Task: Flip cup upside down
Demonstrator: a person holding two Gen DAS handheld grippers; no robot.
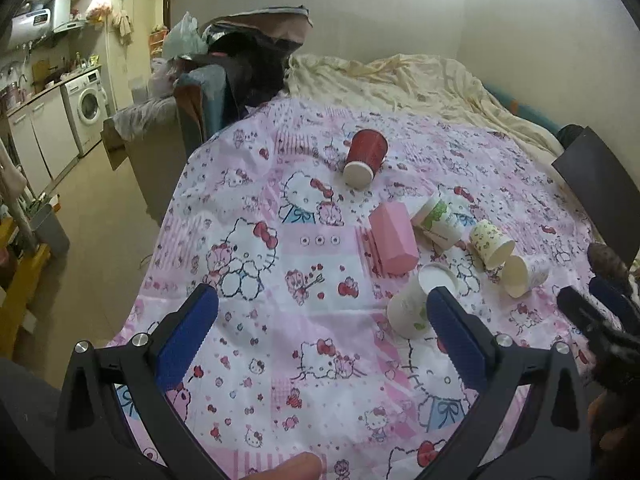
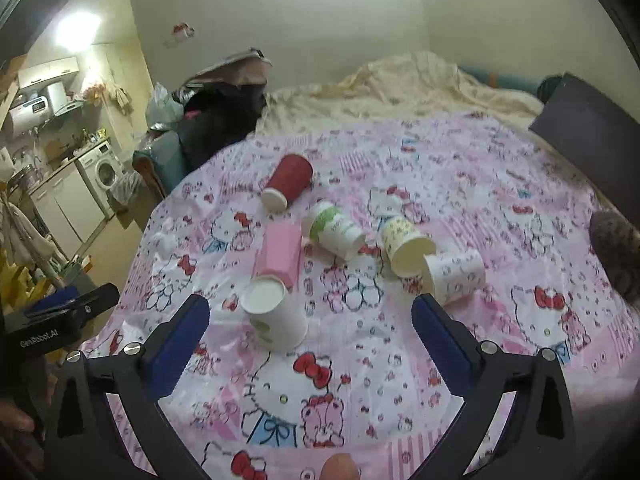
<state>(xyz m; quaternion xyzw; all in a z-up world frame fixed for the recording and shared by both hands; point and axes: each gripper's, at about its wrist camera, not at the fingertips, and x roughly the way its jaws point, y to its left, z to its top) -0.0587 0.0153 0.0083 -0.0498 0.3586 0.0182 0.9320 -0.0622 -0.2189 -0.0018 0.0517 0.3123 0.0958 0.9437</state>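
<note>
Wide-spread right gripper (image 2: 310, 334) above inverted cup (image 2: 276, 316)

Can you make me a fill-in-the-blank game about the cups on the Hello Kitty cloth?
1. The cup farthest from the tongs is ____.
2. The white cup with green leaves nearest the tongs stands ____.
3. Both tongs, left tongs and right tongs, are ____.
4. The cups on the cloth number ____.

Missing: red; upside down; open; six

— What's over at the far left?
— A washing machine (image 1: 91, 106) under a counter, cupboards beside it.
— And up top?
— A rumpled cream blanket (image 1: 404, 84), with a dark heap of bags (image 2: 222, 116) left of it.
</note>
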